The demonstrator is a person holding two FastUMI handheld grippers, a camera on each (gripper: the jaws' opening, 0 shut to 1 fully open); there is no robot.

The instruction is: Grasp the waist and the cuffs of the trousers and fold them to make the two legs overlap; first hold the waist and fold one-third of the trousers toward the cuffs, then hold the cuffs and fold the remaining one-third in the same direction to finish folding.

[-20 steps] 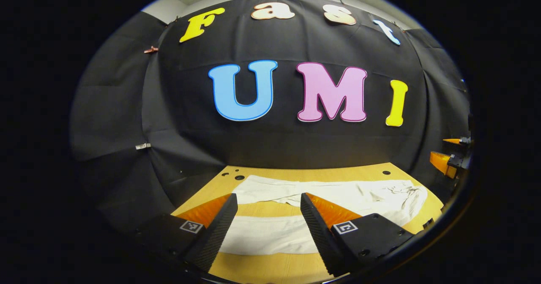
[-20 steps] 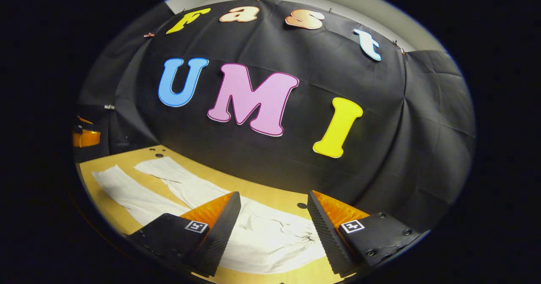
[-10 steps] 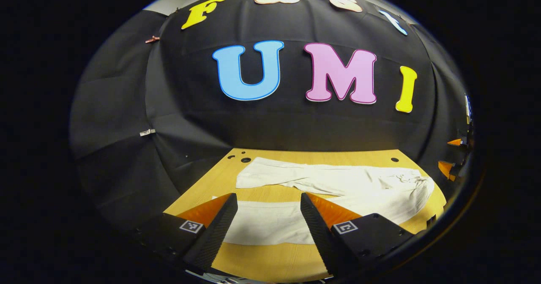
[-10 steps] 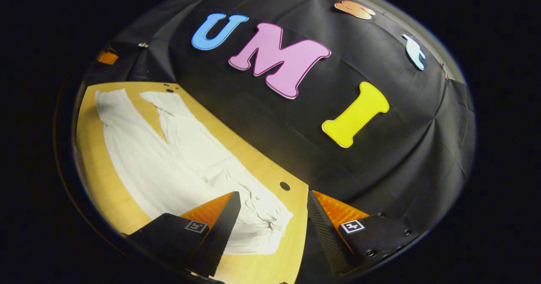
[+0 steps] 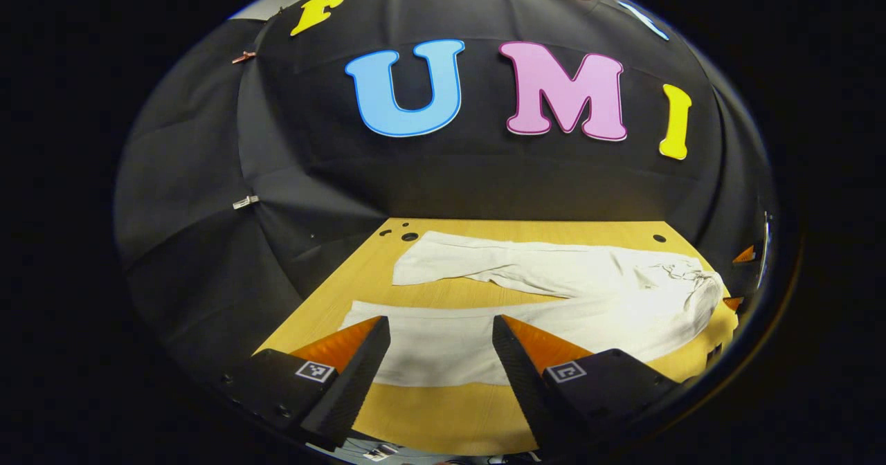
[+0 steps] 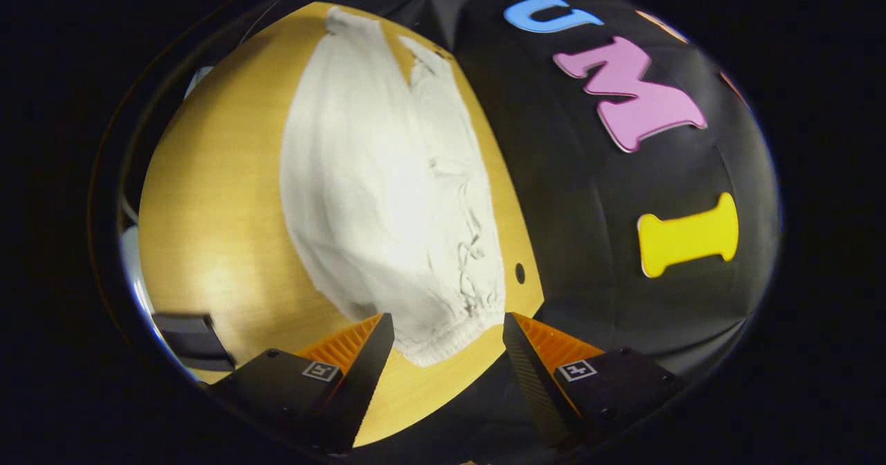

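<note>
White trousers [image 5: 554, 299] lie flat on the wooden table [image 5: 443, 409], legs spread in a V, cuffs to the left and gathered waist [image 5: 695, 288] to the right. My left gripper [image 5: 441, 326] hangs open above the near leg close to its cuff, holding nothing. In the right gripper view the trousers [image 6: 387, 195] stretch away from the elastic waist [image 6: 457, 330], which lies just ahead of my right gripper [image 6: 446, 323]. That gripper is open and tilted, hovering over the table's right end with nothing between its fingers.
The black cloth wall stands close behind the table's far edge. Small round holes [image 5: 408, 236] mark the tabletop near its far corners, one [image 6: 519, 272] beside the waist. A dark flat object [image 6: 194, 340] lies off the table's near side in the right gripper view.
Both grippers have tipped downward toward the table. The right one rolled strongly and moved up to the waistband; the left one now looks down on the near leg. The trousers have not moved.
</note>
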